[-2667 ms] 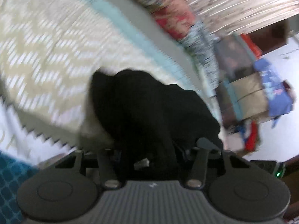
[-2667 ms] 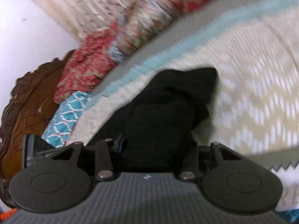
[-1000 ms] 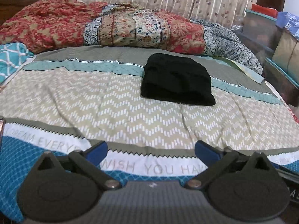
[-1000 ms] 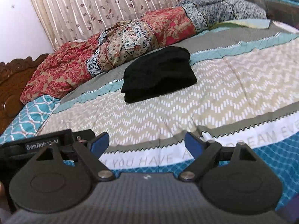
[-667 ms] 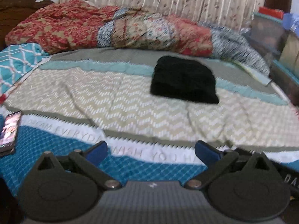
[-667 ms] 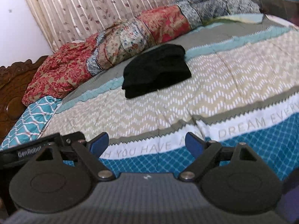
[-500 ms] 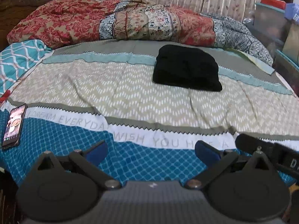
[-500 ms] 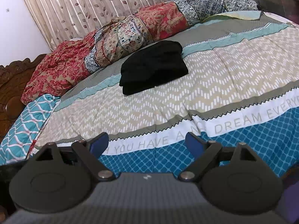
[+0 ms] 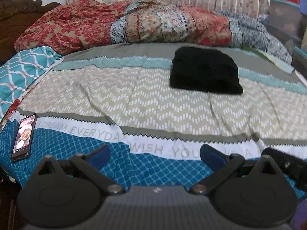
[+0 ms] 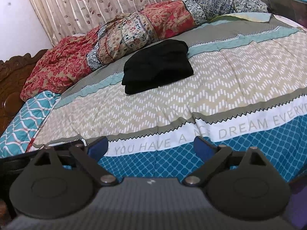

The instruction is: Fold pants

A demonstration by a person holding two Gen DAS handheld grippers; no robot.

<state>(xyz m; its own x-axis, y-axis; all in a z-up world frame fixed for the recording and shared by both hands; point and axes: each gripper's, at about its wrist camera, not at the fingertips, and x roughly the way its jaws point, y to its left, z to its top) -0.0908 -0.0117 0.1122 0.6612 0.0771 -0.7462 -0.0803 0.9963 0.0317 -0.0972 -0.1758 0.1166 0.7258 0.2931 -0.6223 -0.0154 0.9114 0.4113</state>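
The black pants (image 9: 205, 71) lie folded in a compact rectangle on the patterned bedspread (image 9: 134, 95), toward the far side of the bed. They also show in the right wrist view (image 10: 158, 66). My left gripper (image 9: 155, 156) is open and empty, held back over the blue front part of the bedspread, far from the pants. My right gripper (image 10: 150, 147) is open and empty too, low over the bed's near edge.
A rolled red and floral quilt (image 9: 134, 25) lies along the far side of the bed before a curtain. A phone (image 9: 24, 135) lies at the front left of the bed. A teal pillow (image 10: 21, 122) and wooden headboard (image 10: 9, 80) are at left. Storage boxes (image 9: 285, 19) stand at right.
Both grippers let go of the pants, opened and drew back toward the near edge of the bed. The folded pants stay where they were set down.
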